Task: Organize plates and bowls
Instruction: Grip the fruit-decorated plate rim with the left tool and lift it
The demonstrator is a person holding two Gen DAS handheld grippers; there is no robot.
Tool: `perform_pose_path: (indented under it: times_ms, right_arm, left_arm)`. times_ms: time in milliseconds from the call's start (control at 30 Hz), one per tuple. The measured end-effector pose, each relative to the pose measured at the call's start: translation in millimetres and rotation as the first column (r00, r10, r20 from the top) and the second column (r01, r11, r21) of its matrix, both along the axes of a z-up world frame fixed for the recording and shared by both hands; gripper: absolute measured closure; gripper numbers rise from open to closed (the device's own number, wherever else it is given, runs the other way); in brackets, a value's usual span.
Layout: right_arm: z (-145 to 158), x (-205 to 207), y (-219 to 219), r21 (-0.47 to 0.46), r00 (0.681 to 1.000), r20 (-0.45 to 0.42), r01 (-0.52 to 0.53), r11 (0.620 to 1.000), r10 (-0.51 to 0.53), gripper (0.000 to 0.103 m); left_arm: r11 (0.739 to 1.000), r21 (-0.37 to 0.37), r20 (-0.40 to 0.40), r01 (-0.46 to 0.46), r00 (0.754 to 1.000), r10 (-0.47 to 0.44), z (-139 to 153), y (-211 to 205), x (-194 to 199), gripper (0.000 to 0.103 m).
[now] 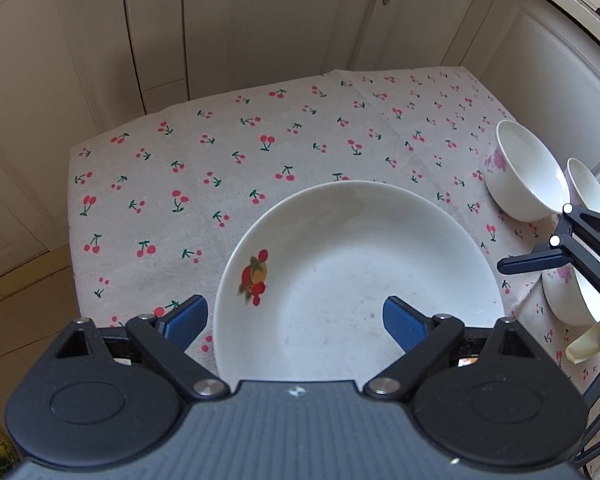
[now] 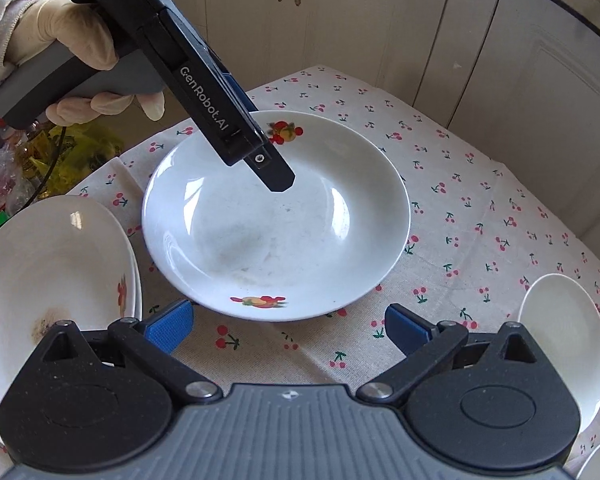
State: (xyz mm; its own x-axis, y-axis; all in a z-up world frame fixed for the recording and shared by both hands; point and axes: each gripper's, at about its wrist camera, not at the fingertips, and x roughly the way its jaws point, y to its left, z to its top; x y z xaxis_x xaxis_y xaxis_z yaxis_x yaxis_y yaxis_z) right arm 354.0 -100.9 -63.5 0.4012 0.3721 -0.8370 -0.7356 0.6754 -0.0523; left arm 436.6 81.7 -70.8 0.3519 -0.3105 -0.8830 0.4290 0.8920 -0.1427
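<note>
Plate (image 1: 356, 280): left rim between left gripper (image 1: 296, 320) pads, untouched.
Jaws: both wide, empty.
Right gripper (image 2: 288, 330): just short of plate's near rim.

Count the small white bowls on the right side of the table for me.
3. The farthest bowl has a pink flower, a second bowl sits just right of it at the picture's edge, and a nearer bowl is partly covered. More may be hidden off-frame.
</note>
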Motion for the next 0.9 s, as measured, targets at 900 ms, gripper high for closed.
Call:
perform_pose_path:
  times_ms: [900]
  right_arm:
    - [-18.1,16.2,14.7,-0.042,0.996,-0.003,-0.088,0.995,0.088,0.000]
  left_arm:
    - [0.990,-0.065,-0.104,0.125,0.986,-0.131,-8.6,-3.6,18.2,0.010]
